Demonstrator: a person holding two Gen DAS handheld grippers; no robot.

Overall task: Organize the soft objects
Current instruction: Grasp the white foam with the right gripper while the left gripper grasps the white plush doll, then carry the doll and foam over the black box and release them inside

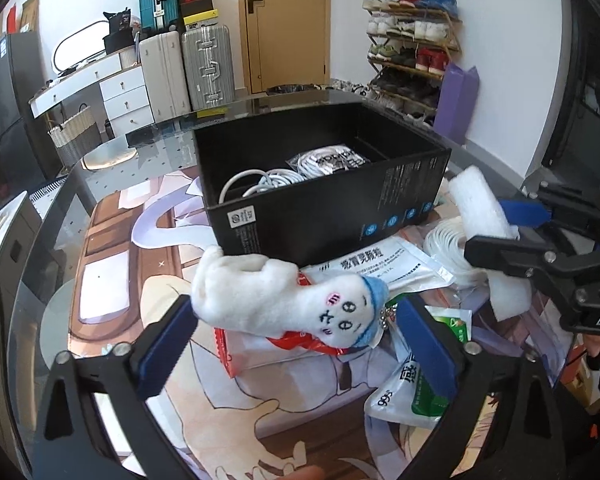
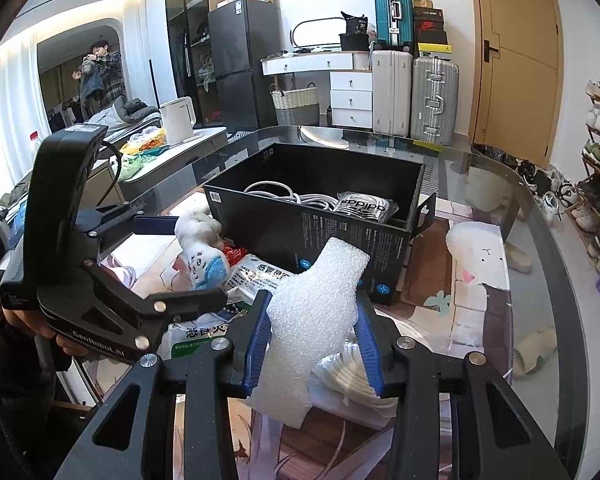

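My left gripper [image 1: 296, 320] holds a white plush toy [image 1: 280, 300] with a blue hat and a stitched face, lifted just in front of the black box [image 1: 332, 208]; it also shows in the right wrist view [image 2: 204, 248]. My right gripper [image 2: 312, 332] is shut on a white foam sheet [image 2: 316, 312], held in front of the black box [image 2: 340, 240]. The foam sheet shows at the right of the left wrist view [image 1: 480, 208]. The box holds white cables [image 1: 268, 180] and a bagged item [image 1: 332, 160].
Medicine packets [image 1: 380, 268] and a red-and-white bag [image 1: 300, 344] lie on the glass table [image 1: 60, 240] in front of the box. A coil of white tubing [image 2: 352, 368] lies under my right gripper. Suitcases, drawers and a shoe rack stand behind the table.
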